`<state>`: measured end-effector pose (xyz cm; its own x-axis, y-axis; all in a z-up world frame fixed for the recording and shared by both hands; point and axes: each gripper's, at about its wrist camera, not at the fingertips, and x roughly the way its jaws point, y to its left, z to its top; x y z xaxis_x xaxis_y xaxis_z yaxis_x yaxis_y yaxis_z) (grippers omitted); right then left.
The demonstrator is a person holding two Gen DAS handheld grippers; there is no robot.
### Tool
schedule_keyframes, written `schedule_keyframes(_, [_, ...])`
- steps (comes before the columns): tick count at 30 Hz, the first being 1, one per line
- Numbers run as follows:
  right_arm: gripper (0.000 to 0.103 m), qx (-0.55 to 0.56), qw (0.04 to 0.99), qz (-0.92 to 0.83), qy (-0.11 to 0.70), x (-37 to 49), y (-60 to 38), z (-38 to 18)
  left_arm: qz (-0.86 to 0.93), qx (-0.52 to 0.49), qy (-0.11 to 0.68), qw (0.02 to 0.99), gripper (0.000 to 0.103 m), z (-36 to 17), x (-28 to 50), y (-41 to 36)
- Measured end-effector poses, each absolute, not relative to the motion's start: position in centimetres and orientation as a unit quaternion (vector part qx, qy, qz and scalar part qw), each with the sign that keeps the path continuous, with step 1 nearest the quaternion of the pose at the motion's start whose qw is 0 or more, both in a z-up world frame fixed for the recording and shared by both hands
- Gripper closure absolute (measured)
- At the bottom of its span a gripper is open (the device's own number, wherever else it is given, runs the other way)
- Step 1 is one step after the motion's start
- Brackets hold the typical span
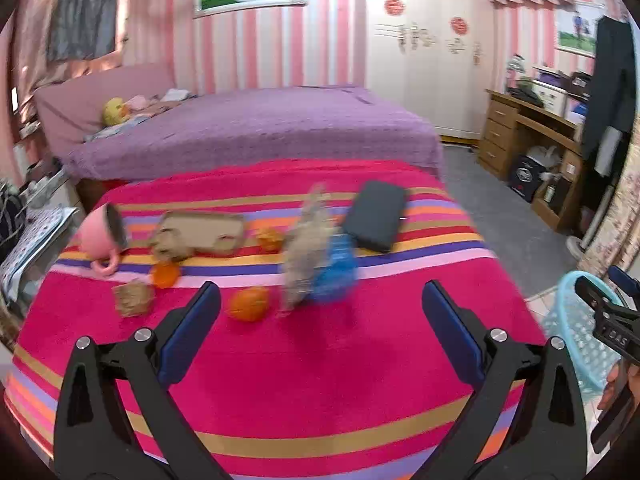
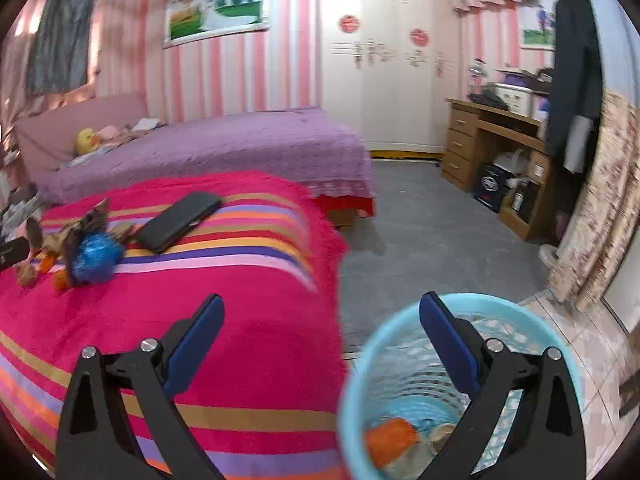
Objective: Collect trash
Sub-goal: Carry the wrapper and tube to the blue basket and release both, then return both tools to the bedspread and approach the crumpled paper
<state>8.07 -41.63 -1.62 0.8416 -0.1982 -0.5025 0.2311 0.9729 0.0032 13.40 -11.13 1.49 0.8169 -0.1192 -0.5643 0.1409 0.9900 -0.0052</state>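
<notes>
Both grippers, left gripper [image 1: 320, 300] and right gripper [image 2: 320, 312], are spread wide and empty; the round orange peel [image 1: 249, 304] near the striped blanket's [image 1: 320, 380] front edge is best straddled squarely before closing.

Pink-striped walls [image 2: 240, 80], white wardrobe [image 2: 384, 80] at 12 o'clock, purple bed [image 2: 240, 148] at 10, wooden desk [image 2: 492, 148] at 2, grey floor [image 2: 432, 240].
</notes>
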Motion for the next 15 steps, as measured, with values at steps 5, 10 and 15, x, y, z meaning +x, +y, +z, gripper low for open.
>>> schedule_keyframes(5, [0.007, 0.002, 0.960, -0.077, 0.269, 9.7, -36.6, -2.2, -0.028, 0.031, 0.300, 0.953, 0.006, 0.0, 14.8, -6.3])
schedule_keyframes(10, [0.007, -0.015, 0.958, -0.058, 0.281, 11.2, -33.1, -2.9, 0.007, 0.013, 0.322, 0.947, 0.006, -1.4, 16.5, -0.4])
schedule_keyframes(15, [0.007, -0.014, 0.957, -0.048, 0.287, 12.3, -30.7, -3.4, 0.040, 0.022, 0.334, 0.941, 0.006, -2.8, 17.4, 4.1])
